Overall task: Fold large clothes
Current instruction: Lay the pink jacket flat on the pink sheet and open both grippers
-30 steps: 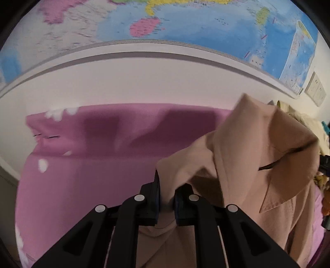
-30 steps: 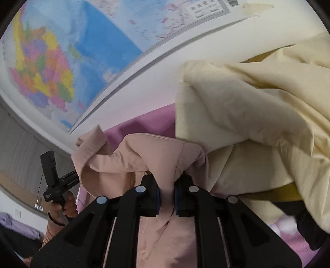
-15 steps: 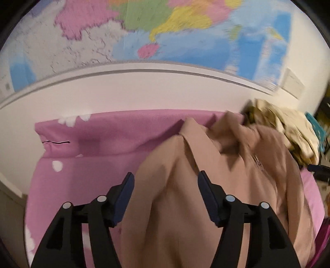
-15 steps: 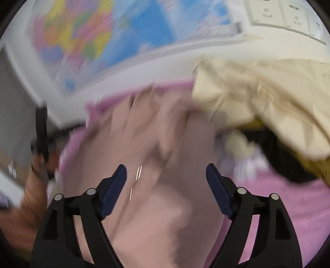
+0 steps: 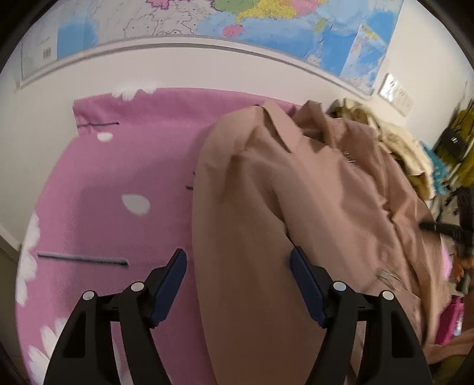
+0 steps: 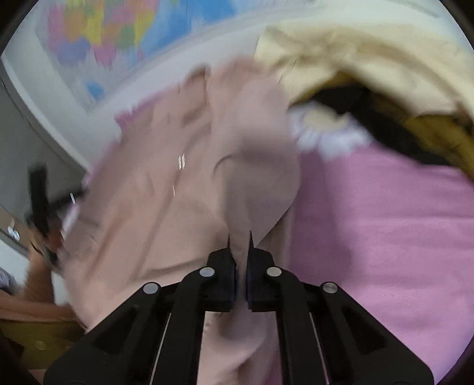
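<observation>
A large tan coat (image 5: 296,213) lies spread on a pink flowered bedsheet (image 5: 112,177), collar toward the wall. My left gripper (image 5: 238,266) is open, its jaws wide apart over the coat's left part, holding nothing. In the blurred right wrist view the same coat (image 6: 166,189) lies on the pink sheet (image 6: 385,225). My right gripper (image 6: 239,240) is shut on a fold of the coat that rises from between its tips.
A heap of cream and mustard clothes (image 6: 370,68) lies at the back right; it also shows in the left wrist view (image 5: 400,148). A world map (image 5: 266,20) hangs on the white wall behind the bed. The other hand and gripper (image 6: 41,207) show at left.
One second ago both grippers held the coat lifted. Both then opened and the coat dropped flat on the sheet. Now the left stays open and the right has shut on a fold.
</observation>
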Tool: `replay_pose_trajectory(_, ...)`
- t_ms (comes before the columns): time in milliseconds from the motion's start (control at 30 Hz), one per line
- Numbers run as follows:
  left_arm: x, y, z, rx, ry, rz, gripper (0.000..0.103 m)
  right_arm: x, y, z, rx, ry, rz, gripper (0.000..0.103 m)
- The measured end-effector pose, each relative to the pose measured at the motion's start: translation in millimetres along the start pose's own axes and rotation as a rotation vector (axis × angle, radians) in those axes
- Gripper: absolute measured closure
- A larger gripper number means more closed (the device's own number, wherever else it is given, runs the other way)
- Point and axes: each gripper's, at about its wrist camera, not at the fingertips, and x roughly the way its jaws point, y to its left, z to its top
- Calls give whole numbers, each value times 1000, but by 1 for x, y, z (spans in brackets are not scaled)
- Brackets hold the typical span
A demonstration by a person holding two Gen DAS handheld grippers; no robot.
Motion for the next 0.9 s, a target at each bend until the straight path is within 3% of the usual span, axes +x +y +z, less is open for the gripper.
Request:
replay_pose_trajectory(100, -7, 1, -6, -6, -9, 8, 33, -51, -30, 19, 93, -156, -11, 100)
replay_pose_trajectory(167, -7, 1, -9, -9, -6, 9, 33, -75, -67, 26, 177, -232, -98, 100)
replay_pose_trajectory(233, -5, 2, -12, -20, 5, 4, 33, -67, -97, 28, 229, -200, -159, 93)
replay_pose_trajectory(300, -5, 6, -17, -42, 12, -10, 33, -48, -126, 20, 312, -152, -288, 83)
replay_pose_trajectory(367, -10, 11, -26, -66, 18, -15, 33, -35, -134, 13, 342, -100, -306, 56)
replay_pose_trajectory(400, -14, 13, -30, -73, 15, -22, 33, -32, -130, 8, 349, -104, -302, 54)
replay_pose_trajectory(533, -31, 12, -60, -88, 30, -107, 28, -49, -73, -4, 180, -197, -241, 37)
replay_pose_trajectory(600, -33, 5, -74, -75, 53, -125, 28, -61, -30, -9, 38, -225, -159, 36)
replay_pose_trajectory(633, -35, 0, -79, -60, 52, -134, 25, -62, -11, -11, -11, -223, -116, 31)
replay_pose_trajectory(767, -44, -19, -100, -8, 48, -228, 22, -36, 84, -25, -297, -110, 100, 20)
replay_pose_trajectory(833, -47, -30, -108, 32, 50, -232, 22, -13, 124, -40, -415, -33, 197, 17)
replay_pose_trajectory(867, -46, -35, -110, 43, 50, -218, 25, 1, 146, -51, -477, 17, 250, 15)
replay_pose_trajectory(900, -45, -40, -112, 54, 46, -199, 39, 11, 161, -60, -517, 49, 274, 15)
